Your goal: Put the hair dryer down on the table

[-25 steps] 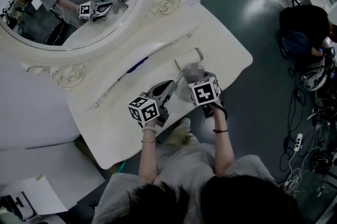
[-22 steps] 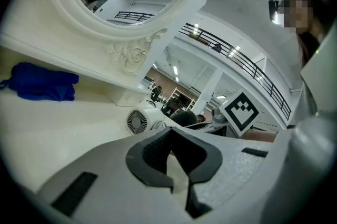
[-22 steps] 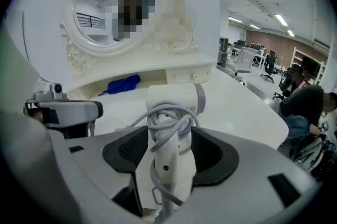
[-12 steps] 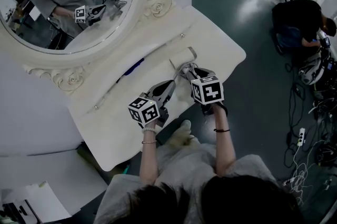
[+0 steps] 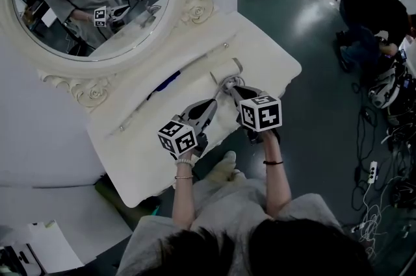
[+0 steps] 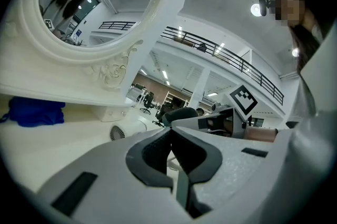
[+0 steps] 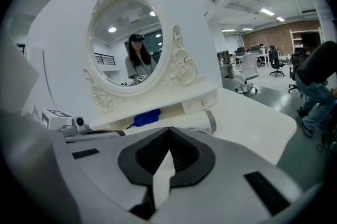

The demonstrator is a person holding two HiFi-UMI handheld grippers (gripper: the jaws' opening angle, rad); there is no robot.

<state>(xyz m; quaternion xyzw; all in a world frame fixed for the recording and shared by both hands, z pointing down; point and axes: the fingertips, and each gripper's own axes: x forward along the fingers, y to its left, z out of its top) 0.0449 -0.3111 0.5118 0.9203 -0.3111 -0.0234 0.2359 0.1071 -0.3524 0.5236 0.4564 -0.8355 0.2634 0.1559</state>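
- Hair dryer (image 5: 229, 69) lies on the table (image 5: 273, 60), frame centre, just beyond your right gripper (image 5: 231, 83), whose jaws are clenched tip to tip.
- Withdraw crookedly and those tips could drag it edgeward.
- Left gripper (image 5: 212, 103), clenched on nothing, could knock it if it swings in.

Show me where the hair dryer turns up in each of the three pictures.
Head view: hair dryer lies on the table, near picture centre.
Left gripper view: low, left of centre, grille towards camera.
Right gripper view: just right of centre, grey band at its end.
Shared landmark: the ornate oval mirror.
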